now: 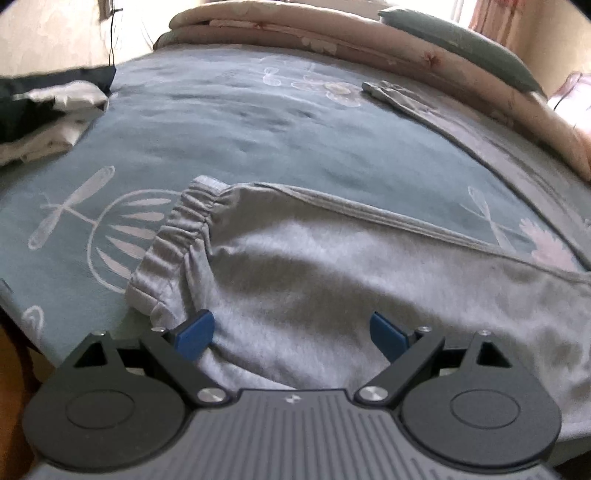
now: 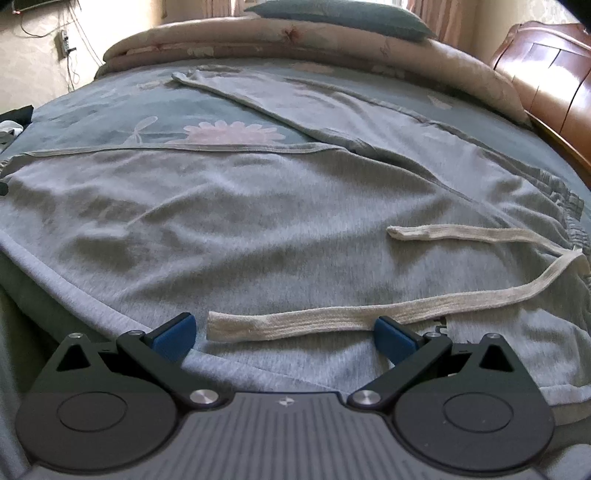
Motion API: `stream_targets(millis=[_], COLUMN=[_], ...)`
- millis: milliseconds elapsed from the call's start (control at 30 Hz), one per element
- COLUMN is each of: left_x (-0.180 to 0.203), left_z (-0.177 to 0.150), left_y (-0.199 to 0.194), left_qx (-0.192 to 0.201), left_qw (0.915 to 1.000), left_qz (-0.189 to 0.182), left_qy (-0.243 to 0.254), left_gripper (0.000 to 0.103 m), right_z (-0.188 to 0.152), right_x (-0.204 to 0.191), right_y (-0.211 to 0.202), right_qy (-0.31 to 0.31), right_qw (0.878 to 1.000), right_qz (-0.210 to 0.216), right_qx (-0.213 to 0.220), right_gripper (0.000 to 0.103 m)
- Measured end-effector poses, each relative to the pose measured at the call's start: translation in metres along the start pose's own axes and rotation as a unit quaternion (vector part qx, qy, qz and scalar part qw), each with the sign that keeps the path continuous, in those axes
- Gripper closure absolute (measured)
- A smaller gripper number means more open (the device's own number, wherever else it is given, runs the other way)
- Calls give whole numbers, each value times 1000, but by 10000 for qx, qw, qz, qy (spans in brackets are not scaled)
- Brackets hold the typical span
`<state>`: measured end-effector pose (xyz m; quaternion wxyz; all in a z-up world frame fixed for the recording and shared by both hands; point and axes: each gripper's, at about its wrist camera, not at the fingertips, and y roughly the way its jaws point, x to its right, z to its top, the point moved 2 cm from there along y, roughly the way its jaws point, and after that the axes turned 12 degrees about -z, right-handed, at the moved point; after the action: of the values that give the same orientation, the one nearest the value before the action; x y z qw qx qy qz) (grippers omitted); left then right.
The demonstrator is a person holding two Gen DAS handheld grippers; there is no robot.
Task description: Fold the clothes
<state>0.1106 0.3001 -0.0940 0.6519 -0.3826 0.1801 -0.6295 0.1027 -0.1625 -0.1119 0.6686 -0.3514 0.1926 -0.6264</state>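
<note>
A pair of grey sweatpants (image 2: 229, 221) lies spread flat on a bed (image 1: 229, 122) covered in a blue-green sheet printed with pale dragonflies and pink flowers. The legs part in a V: one runs along the near edge of the bed toward the left, ending in a gathered elastic cuff (image 1: 173, 243), and the other leg (image 2: 295, 107) angles away toward the far side. The waistband sits at the right, and from it a cream drawstring (image 2: 332, 317) trails in two flat tails across the grey cloth.

The left gripper (image 1: 291, 332) hovers over the near leg just beside the cuff, its blue pads wide apart and clamped on nothing. The right gripper (image 2: 284, 334) is likewise spread wide, low over the waist end; the nearer drawstring tail lies across the gap between its pads, though whether the right pad touches it is hard to judge.

A folded pinkish quilt (image 2: 258, 40) and a dark green pillow (image 2: 343, 16) lie along the far edge. Folded clothes (image 1: 55, 110) in white and dark cloth sit at the far left, and a wooden headboard (image 2: 546, 74) rises at the right.
</note>
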Motion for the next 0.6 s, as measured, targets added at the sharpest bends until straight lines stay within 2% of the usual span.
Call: stream_targets(millis=[133, 233, 400, 600], left_x=[56, 112, 203, 283], left_z=[6, 7, 0, -28], left_y=[-8, -9, 2, 26], left_qx=[5, -45, -315, -958], left_qw=[9963, 9856, 9553, 9192], left_qz=[-505, -1105, -2401, -3178], left_qy=[694, 1278, 1696, 2119], left_gripper=[12, 11, 11, 11], right_z=[1, 3, 5, 6], right_x=[0, -1, 4, 25], right_y=[0, -1, -7, -21], right_qy=[-21, -60, -152, -176], right_qw=[10000, 10000, 9999, 9992], right_qz=[28, 18, -11, -53], right_qx=[8, -48, -16, 358], right_gripper=[0, 0, 0, 0])
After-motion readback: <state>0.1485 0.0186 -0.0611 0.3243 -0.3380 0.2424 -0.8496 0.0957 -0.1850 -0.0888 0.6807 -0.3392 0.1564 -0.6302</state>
